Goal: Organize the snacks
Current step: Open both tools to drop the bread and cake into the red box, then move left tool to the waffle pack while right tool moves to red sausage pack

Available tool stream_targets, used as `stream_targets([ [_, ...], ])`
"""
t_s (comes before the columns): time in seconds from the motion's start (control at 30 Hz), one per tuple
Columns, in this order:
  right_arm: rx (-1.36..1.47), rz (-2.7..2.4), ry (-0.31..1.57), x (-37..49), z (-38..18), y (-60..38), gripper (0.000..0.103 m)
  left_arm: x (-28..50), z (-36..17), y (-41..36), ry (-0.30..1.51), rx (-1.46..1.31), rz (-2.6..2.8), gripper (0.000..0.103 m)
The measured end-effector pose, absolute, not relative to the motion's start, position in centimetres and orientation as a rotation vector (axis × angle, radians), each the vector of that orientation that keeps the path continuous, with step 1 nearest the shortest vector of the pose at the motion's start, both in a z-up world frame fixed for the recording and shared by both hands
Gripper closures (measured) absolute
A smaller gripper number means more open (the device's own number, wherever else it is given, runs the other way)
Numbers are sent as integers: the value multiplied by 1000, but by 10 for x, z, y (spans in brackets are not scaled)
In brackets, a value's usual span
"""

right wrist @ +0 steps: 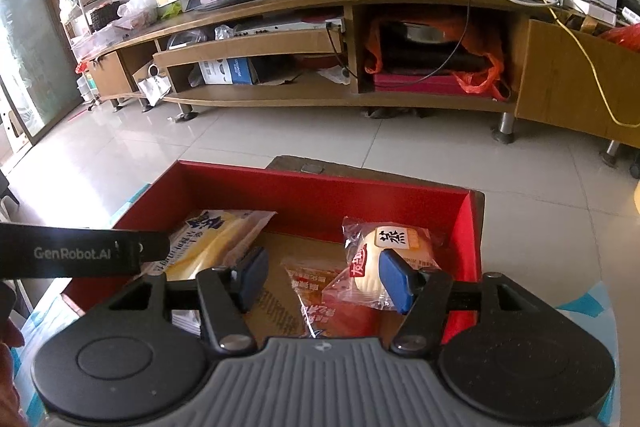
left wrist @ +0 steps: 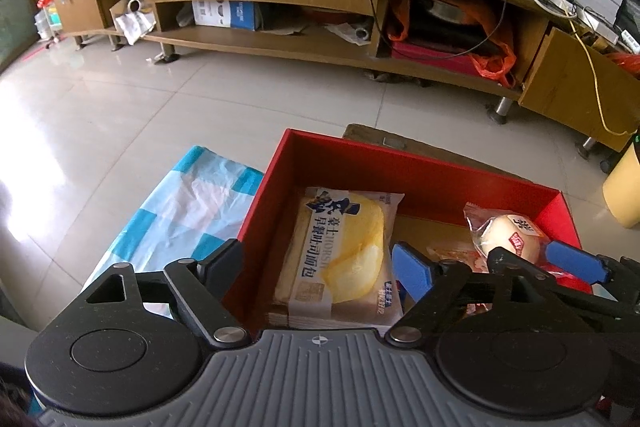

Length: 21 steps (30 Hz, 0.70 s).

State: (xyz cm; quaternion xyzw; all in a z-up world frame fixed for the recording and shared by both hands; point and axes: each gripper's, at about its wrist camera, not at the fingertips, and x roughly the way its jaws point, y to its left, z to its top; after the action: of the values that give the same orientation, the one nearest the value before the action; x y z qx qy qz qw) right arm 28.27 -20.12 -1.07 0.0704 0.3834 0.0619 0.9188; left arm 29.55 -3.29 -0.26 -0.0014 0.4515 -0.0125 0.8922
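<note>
Pale floor tiles behind, I'd keep both wide-open tongs, left gripper (left wrist: 316,263) and right gripper (right wrist: 324,277), low inside the red cardboard box (right wrist: 320,187), nudging the clear-wrapped round bun (right wrist: 394,251) at right of frame beside the yellow-printed toast packet (left wrist: 340,251).

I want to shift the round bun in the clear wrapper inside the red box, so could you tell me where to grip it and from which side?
Grip the round bun across its domed middle, from above. It lies against the red box right wall, so a sideways approach looks blocked. The right gripper hangs open beside it; the crimped wrapper ends seem too thin.
</note>
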Motion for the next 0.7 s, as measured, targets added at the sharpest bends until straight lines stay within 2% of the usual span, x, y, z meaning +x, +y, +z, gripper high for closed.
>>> stream_targets([
  [0.7, 110, 118, 772, 242, 22, -194, 45, 249, 12, -17, 940, -10, -29, 12],
])
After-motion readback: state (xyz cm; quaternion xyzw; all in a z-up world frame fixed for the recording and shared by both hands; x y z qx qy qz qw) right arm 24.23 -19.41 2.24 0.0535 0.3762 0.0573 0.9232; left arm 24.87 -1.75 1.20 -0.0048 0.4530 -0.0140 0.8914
